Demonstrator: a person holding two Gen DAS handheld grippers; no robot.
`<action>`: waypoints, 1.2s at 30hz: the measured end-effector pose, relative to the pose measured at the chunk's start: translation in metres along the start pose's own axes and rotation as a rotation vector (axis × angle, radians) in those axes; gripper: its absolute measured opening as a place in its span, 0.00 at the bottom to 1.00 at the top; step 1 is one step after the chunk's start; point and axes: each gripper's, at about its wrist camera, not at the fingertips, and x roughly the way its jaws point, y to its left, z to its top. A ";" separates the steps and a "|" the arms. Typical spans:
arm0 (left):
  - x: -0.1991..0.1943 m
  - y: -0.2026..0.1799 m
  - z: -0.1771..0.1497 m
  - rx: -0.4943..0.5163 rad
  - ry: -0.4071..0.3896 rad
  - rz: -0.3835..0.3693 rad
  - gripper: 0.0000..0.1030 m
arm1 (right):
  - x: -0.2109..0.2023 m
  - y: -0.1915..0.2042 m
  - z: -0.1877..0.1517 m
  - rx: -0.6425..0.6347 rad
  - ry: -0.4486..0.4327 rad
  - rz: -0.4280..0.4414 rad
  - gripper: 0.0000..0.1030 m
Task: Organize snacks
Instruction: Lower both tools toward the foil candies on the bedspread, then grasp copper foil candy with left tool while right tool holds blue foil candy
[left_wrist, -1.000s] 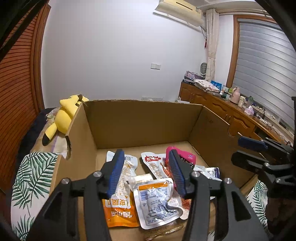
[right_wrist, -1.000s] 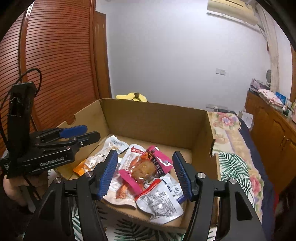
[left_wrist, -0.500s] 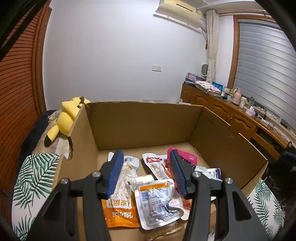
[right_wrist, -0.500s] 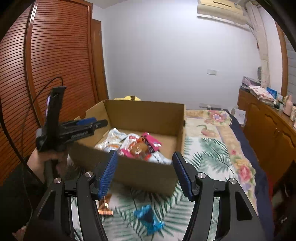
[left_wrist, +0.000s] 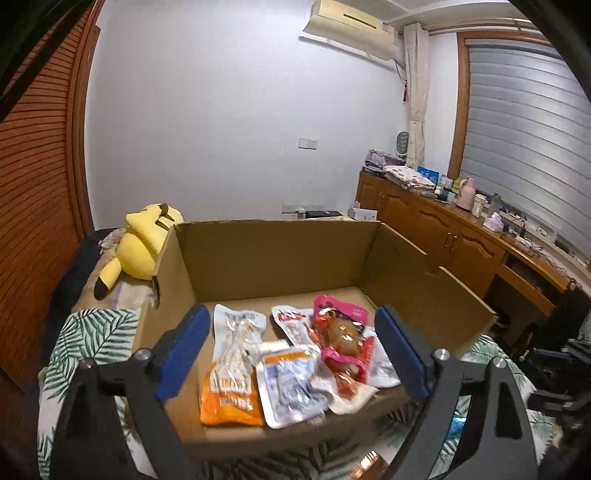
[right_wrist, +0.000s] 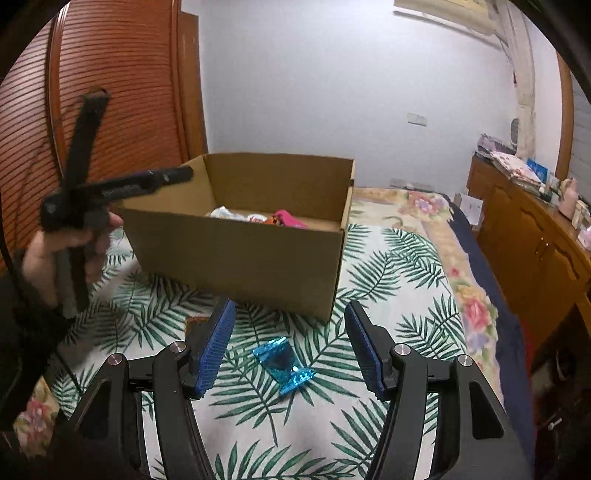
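Leaf-printed bed carrying cardboard box, packets already lying inside. Right gripper hovering spread wide, holding nothing, over blue foil snack on the cover. Left gripper gaping, empty, over the box. Risking a slip: crinkly foil squirting out, or fingers snagging soft bedding.

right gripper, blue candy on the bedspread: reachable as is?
Probably yes. The right gripper is open and empty, jaws framing the blue candy, which lies alone on the bedspread in front of the box; nothing blocks it.
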 end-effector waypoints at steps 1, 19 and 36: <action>-0.006 -0.002 -0.002 0.002 0.002 -0.002 0.89 | 0.001 0.000 -0.003 -0.002 0.005 0.003 0.61; -0.051 -0.029 -0.065 -0.019 0.113 -0.026 0.89 | 0.073 -0.002 -0.038 -0.027 0.193 0.025 0.61; -0.021 -0.034 -0.110 -0.040 0.259 -0.029 0.89 | 0.093 0.001 -0.046 -0.089 0.283 0.044 0.28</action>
